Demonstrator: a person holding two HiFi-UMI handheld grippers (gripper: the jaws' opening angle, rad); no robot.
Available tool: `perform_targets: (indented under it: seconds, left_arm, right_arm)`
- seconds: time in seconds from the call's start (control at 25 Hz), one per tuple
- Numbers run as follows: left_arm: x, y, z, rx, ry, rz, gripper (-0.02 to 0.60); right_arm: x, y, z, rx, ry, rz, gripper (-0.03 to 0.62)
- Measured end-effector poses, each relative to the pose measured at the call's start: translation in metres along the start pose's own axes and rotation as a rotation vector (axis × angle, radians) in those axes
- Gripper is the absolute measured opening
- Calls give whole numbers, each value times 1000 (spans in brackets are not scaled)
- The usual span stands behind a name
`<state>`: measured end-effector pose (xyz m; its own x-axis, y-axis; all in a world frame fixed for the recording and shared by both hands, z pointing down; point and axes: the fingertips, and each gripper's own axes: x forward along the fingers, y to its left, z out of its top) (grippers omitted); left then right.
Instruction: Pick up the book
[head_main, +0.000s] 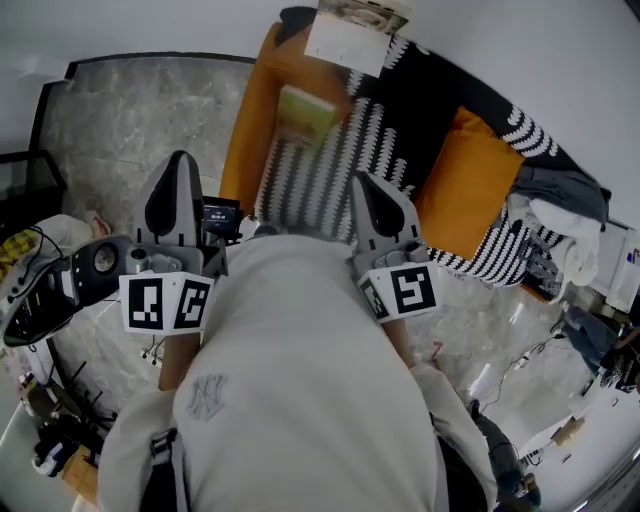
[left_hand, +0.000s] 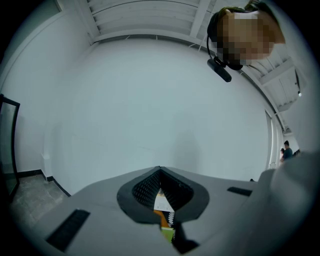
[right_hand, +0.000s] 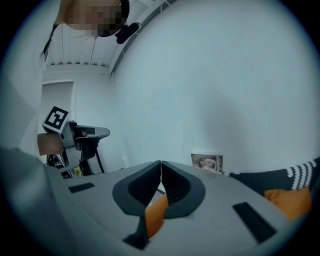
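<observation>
Book: closed, yellow-green cover, lying flat and face up on the black-and-white patterned blanket, skewed slightly against the pattern rows. It sits at the far end of the blanket, just beside the orange sofa edge on the left. The white sheet by the wall is just beyond it.

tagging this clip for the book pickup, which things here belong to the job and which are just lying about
Job:
yellow-green book
left gripper, shut, empty
right gripper, shut, empty

Lying about:
orange cushion
striped blanket
clothes pile
picture against the wall
</observation>
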<state>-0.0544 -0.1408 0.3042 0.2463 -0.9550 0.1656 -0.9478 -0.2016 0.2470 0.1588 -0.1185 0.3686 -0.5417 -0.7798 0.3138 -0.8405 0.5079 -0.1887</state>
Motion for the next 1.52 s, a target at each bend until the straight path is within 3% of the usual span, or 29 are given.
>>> perform_targets:
  seconds: [0.36,0.68,1.0,1.52]
  left_arm:
    - [4,-5,-3,3,-4,101,9]
    - [4,0,-2,39,42,120,9]
    - [14,4,6,97,72,12,8]
    - [16,16,14,60,4,-94,9]
  right_arm:
    - [14,-23,-1,4,22,79,20]
    - [17,-26,-12,61,53,71,20]
    - [12,-24,-7,91,52,-17,20]
    - [-12,-10,7,37,-28,-157,20]
